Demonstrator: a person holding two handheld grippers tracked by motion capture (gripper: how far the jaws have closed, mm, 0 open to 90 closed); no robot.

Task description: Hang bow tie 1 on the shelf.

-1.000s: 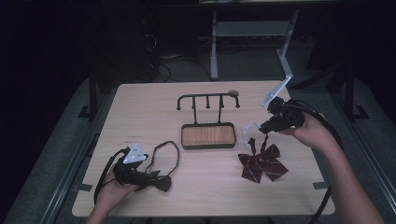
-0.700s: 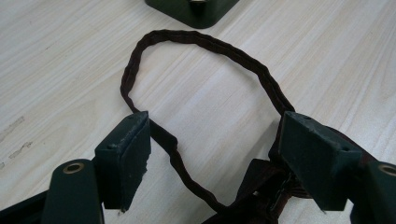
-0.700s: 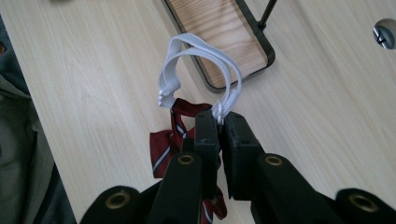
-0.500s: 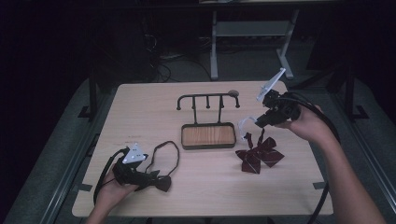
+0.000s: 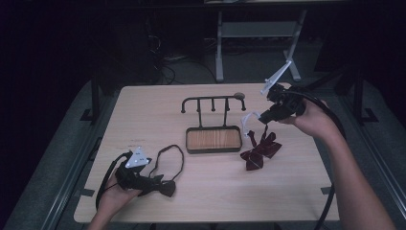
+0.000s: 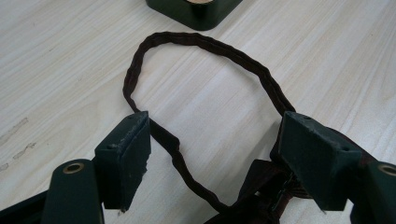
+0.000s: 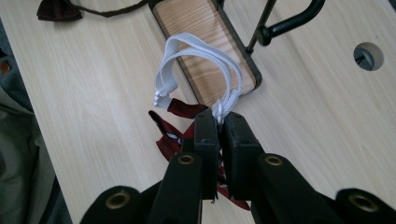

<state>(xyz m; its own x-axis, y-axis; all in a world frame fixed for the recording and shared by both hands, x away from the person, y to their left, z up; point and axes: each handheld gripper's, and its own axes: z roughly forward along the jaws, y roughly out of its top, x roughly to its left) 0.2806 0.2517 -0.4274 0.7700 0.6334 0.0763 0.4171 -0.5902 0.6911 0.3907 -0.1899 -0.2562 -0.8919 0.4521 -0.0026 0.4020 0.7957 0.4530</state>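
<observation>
My right gripper is shut on the white strap of a dark red bow tie. The tie hangs below the jaws, right of the stand, its lower end at the table top. A black hook stand rises from a wooden tray base. At the front left, my left gripper is open. The dark bow tie lies by its right jaw, and its dark strap loop runs between the jaws.
The pale wooden table has a round hole behind the stand. A corner of the tray base lies beyond the strap loop. Dark floor and a metal frame lie behind the table.
My right gripper has risen and drawn back a little, lifting the red bow tie by its white strap. The left gripper and the dark bow tie have stayed put.
</observation>
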